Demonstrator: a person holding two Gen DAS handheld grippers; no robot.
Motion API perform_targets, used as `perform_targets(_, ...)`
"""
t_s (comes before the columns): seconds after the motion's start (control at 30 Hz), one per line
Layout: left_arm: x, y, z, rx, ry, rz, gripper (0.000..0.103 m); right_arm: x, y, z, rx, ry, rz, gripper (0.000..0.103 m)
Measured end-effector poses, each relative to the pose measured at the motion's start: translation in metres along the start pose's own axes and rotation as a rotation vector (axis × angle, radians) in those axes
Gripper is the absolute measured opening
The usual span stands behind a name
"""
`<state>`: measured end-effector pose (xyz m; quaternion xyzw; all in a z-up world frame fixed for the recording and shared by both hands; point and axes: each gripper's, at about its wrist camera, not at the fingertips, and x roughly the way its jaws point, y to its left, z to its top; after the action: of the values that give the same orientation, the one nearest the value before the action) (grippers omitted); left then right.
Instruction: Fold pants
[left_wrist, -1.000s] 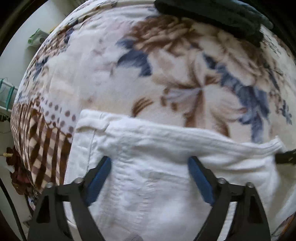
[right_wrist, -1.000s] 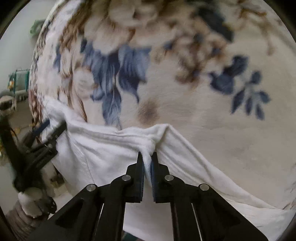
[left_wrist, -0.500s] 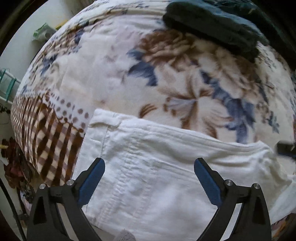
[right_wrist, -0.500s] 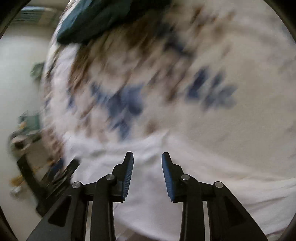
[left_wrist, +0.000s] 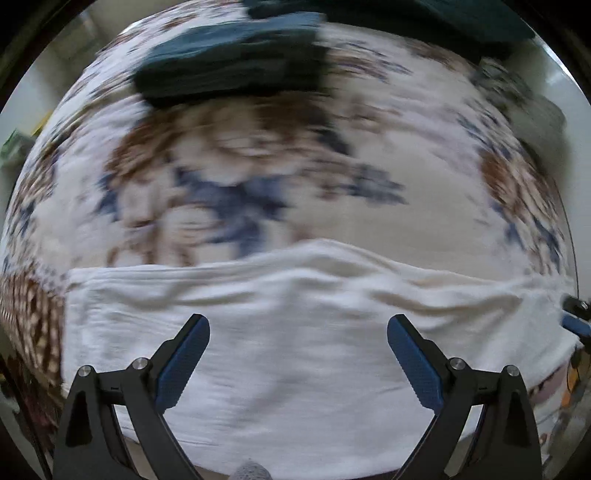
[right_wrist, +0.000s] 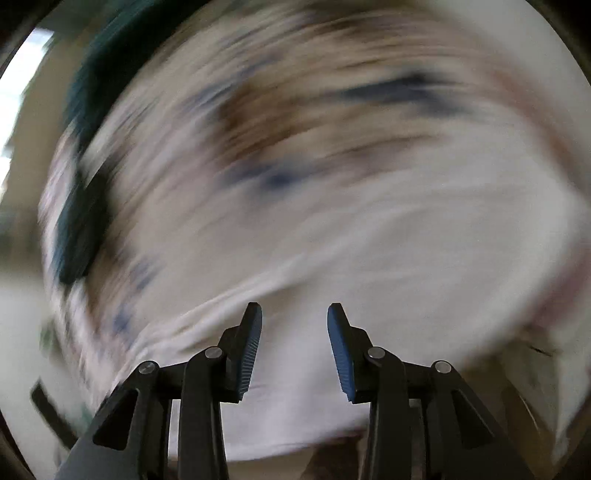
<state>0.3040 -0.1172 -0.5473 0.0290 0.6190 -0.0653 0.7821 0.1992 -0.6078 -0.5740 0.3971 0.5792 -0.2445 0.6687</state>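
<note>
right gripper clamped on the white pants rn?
No. The right gripper is open, its jaws apart with nothing between them above the white pants.

We find no readable text, no label, brand, number or sign in either wrist view, both pictures smeared by motion, nothing legible to us on the white pants (left_wrist: 295, 332) or the floral blanket (left_wrist: 424, 155)

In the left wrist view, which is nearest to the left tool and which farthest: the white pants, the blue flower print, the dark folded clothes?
1. White pants: directly under the left tool.
2. Blue flower print: middle of the blanket, beyond the pants.
3. Dark folded clothes: far edge, upper left.
</note>
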Motion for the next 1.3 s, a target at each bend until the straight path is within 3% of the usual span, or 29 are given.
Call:
perform_targets(0.07, 0.004, -0.033, -0.006, 0.025, 0.006, -0.003, 0.099, -0.016, -0.080, 0.022, 0.187, -0.036, -0.016, 0.040)
perform_targets(0.13, 0.012, -0.064, -0.014, 0.045, 0.029, 0.009, 0.099, -0.018, -0.131, 0.034, 0.280, -0.050, -0.010, 0.040)
perform_targets(0.23, 0.026, -0.104, -0.028, 0.063, 0.087, 0.003, 0.099, -0.011, -0.166, 0.045, 0.312, -0.059, 0.036, 0.040)
perform_targets(0.5, 0.038, -0.174, -0.051, 0.152, 0.130, 0.052, 0.099, 0.042, -0.172, 0.064, 0.255, 0.017, 0.069, 0.039)
perform_targets(0.57, 0.040, -0.186, -0.054, 0.172, 0.132, 0.064, 0.099, 0.045, -0.167, 0.064, 0.225, -0.003, 0.069, 0.008)
perform_targets(0.77, 0.037, -0.203, -0.057, 0.200, 0.124, 0.083, 0.099, 0.002, -0.155, 0.047, 0.167, -0.092, 0.080, 0.007)
perform_targets(0.9, 0.038, -0.206, -0.063, 0.197, 0.133, 0.089, 0.099, 0.010, -0.172, 0.045, 0.173, -0.023, 0.075, 0.007)
perform_targets(1.0, 0.040, -0.207, -0.065, 0.190, 0.140, 0.089, 0.099, 0.026, -0.189, 0.048, 0.196, 0.049, 0.115, 0.011)
perform_targets(1.03, 0.042, -0.207, -0.066, 0.186, 0.142, 0.086, 0.099, 0.026, -0.192, 0.049, 0.196, 0.044, 0.116, 0.019)
perform_targets(1.07, 0.045, -0.207, -0.068, 0.182, 0.150, 0.086, 0.099, 0.023, -0.196, 0.049, 0.202, 0.028, 0.101, 0.034)
perform_targets(1.13, 0.056, -0.205, -0.071, 0.169, 0.176, 0.075, 0.099, 0.021, -0.203, 0.048, 0.218, 0.009, 0.127, 0.048)
perform_targets(1.3, 0.094, -0.196, -0.078, 0.111, 0.263, 0.042, 0.103, 0.044, -0.207, 0.046, 0.238, 0.031, 0.211, 0.049)
